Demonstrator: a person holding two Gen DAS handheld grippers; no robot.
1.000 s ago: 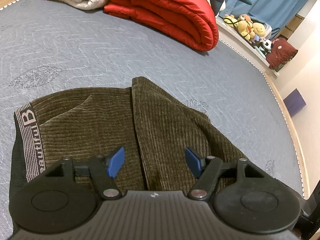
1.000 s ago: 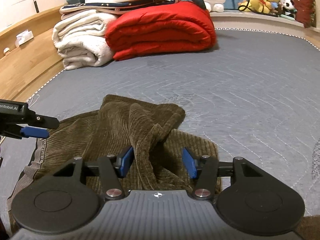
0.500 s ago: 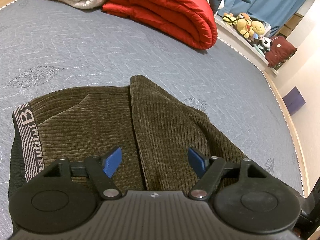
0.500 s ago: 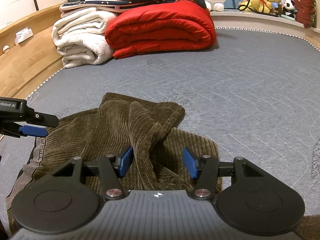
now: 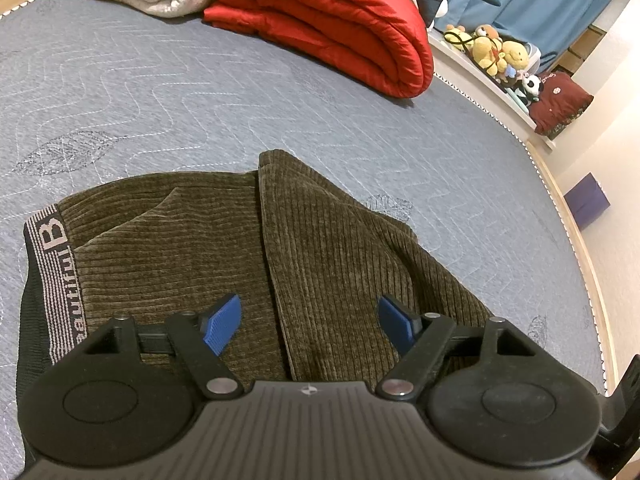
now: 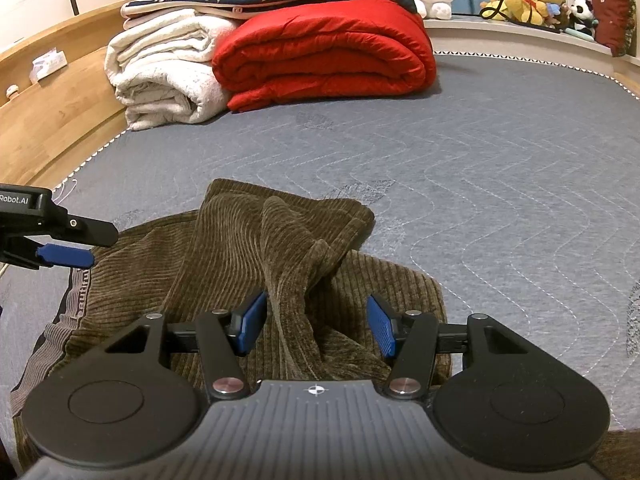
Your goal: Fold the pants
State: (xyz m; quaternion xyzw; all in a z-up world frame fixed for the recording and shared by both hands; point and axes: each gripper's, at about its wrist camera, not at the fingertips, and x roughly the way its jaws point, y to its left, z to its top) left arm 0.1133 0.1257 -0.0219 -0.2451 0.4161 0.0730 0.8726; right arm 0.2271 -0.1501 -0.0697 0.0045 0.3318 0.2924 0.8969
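While the bed point(image 6: 500, 168) carries a red quilt point(image 6: 328, 52) at twelve o'clock, the brown pants point(image 5: 320, 248) lie bunched just ahead at six. My left gripper point(image 5: 310, 322) and right gripper point(image 6: 316, 322) both gape wide above them, holding nothing.

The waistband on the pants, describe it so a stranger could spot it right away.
On the grey mattress, in front of the red quilt, lie brown ribbed pants. The waistband runs along their left edge: the only striped strip, dark with pale lettering and a large B.
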